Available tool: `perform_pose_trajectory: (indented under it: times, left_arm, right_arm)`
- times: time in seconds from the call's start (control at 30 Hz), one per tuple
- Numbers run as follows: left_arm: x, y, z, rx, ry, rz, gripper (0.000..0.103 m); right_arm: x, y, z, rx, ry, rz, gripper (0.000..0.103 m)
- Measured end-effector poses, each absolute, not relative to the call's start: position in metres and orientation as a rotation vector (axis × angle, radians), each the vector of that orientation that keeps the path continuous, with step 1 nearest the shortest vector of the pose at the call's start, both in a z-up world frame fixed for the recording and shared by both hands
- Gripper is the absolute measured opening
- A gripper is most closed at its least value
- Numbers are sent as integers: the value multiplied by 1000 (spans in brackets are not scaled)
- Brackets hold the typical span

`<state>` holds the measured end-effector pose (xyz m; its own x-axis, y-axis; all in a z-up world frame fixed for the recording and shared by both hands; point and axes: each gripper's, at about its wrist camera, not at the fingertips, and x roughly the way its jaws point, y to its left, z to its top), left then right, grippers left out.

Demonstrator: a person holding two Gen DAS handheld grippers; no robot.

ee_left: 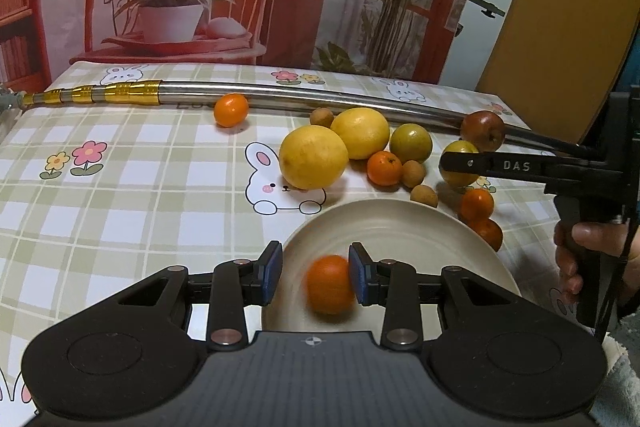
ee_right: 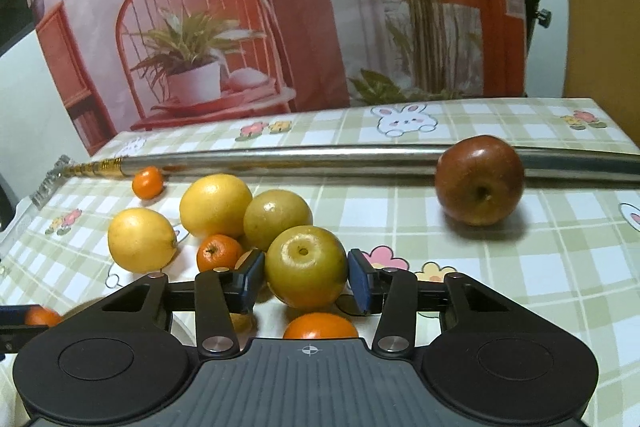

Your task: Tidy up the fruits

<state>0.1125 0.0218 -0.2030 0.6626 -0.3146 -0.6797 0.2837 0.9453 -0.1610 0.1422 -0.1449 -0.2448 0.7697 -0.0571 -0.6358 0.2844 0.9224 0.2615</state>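
Your left gripper (ee_left: 315,275) hangs over the cream plate (ee_left: 400,227) with its fingers apart, and a blurred mandarin (ee_left: 329,283) sits between them against the right pad, clear of the left. Your right gripper (ee_right: 306,281) has its fingers around a yellow-green apple (ee_right: 306,267) on the worktop (ee_right: 520,267); I cannot tell whether the pads press it. A red apple (ee_right: 479,179) rests against the metal pole (ee_right: 280,161)
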Motion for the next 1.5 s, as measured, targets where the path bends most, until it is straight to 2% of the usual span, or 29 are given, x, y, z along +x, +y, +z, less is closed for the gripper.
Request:
perform_pose_trajectory:
  times: [0.7,0.8,0.93,1.5]
  left_arm:
    - [104,18,-207,-35,805,-338,39]
    - [102,21,-204,-40,801,-325,41]
    - [99,24,-200,-56,790,-306,47]
    - [90,32,-195,-85,780,-272,49]
  right_arm:
    - [88,-109,-209,358,638,-163,42]
    - [77,-101,-206,365,643,-141,42]
    - [68,-83,-205,329,677,-108,42]
    - [75,-40,-218,196,809,-85,42]
